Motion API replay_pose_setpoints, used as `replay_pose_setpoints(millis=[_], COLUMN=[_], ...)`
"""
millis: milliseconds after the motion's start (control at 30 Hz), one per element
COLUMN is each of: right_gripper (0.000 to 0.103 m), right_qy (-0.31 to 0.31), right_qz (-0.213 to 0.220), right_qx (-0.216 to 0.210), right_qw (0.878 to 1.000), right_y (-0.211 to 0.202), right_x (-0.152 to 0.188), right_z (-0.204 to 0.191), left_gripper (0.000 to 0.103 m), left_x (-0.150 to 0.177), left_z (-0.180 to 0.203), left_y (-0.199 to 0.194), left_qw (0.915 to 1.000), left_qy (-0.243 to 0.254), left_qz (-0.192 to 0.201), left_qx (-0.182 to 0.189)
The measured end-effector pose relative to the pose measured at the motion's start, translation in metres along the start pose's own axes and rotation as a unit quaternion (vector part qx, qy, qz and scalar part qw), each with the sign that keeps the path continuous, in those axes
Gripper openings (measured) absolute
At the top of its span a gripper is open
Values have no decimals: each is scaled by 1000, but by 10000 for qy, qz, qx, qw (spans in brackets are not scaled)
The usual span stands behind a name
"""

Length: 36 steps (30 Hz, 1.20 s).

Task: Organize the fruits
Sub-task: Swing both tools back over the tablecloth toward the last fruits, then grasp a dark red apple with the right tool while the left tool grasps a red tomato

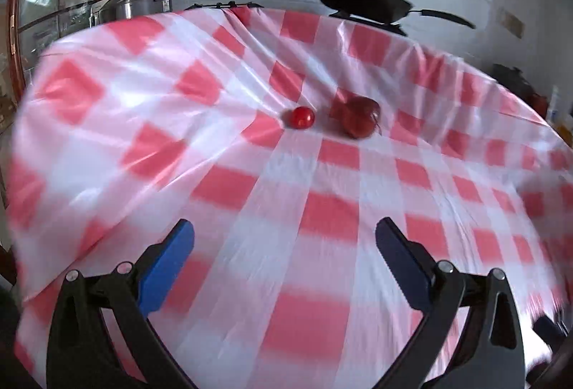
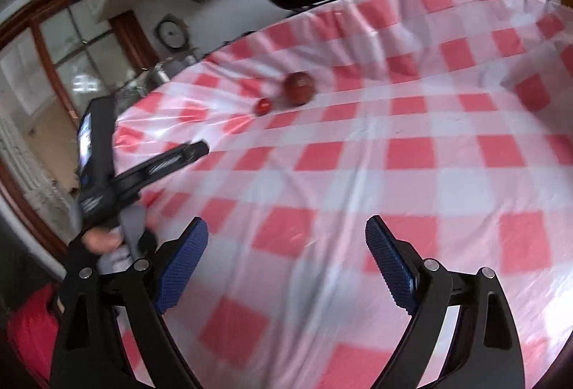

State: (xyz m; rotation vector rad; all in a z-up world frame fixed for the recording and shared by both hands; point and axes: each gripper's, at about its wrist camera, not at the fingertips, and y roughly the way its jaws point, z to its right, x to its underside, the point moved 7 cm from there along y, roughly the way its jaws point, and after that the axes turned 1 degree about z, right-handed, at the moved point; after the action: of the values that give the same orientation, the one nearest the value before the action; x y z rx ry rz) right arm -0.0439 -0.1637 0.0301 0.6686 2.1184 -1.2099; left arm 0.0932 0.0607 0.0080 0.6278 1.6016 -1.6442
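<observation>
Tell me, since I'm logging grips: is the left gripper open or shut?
Open: the left gripper shows its blue fingers wide apart, nothing between them.

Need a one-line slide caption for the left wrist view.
Open left gripper above red-and-white checked tablecloth, facing a small red tomato beside a larger dark-red apple.

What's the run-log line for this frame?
left gripper: open, empty | right gripper: open, empty | small tomato beside larger red fruit on checkered cloth, untouched | phase: approach
</observation>
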Motion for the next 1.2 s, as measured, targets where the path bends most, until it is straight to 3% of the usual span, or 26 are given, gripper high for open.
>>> replay_pose_setpoints(millis=[200, 333, 633, 867, 1200], right_gripper=[87, 87, 87, 87, 87], right_qy=[90, 151, 431, 764, 377], right_qz=[-33, -172, -385, -377, -841], right_qx=[266, 512, 727, 928, 746], right_qw=[9996, 9984, 9957, 9920, 9929], right_y=[30, 55, 111, 170, 282], right_x=[-42, -56, -73, -120, -179], right_z=[24, 38, 59, 70, 21], left_gripper=[101, 101, 101, 101, 101], left_x=[-34, -41, -41, -34, -26], left_z=[7, 5, -9, -4, 3], left_y=[52, 85, 103, 114, 122], left_qw=[9995, 9984, 9944, 9935, 9929], left_qy=[-293, -480, -849, -627, -241], left_qz=[-41, -277, -563, -923, -1165], left_qx=[61, 111, 272, 204, 19])
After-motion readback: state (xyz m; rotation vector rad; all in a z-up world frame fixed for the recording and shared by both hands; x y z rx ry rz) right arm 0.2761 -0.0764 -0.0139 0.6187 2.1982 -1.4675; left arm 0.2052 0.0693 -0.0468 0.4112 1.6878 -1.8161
